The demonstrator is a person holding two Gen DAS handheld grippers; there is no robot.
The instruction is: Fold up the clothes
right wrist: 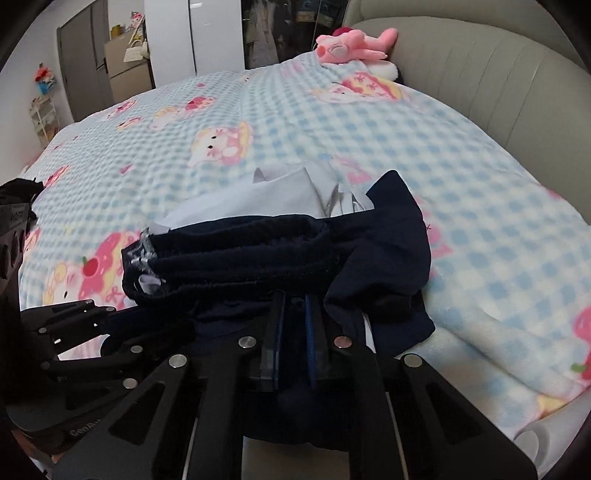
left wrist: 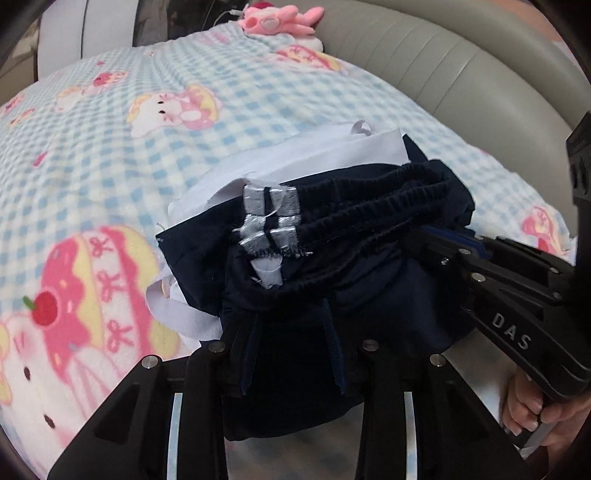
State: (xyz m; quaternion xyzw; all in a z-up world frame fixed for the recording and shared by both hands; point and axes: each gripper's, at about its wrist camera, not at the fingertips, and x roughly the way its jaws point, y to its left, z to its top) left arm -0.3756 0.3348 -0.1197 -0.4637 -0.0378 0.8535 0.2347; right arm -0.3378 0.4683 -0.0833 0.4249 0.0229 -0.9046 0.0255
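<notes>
trousers (left wrist: 332, 258) on blanket (left wrist: 110, 129) | plush toy (left wrist: 277, 20) behind | headboard (left wrist: 443, 62) right

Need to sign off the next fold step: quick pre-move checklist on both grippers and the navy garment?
1. Right gripper shut on the navy elastic-waist garment: ok.
2. Left gripper pads pressing the cloth: cannot tell; cloth lies between its fingers.
3. Garment stacked flat: not ok, waistband bunched.
4. White fabric layer tucked under: not ok, it sticks out behind.
5. Blue-checked cartoon blanket free beyond the bundle: ok.
6. Pink plush toy far off: ok.
</notes>
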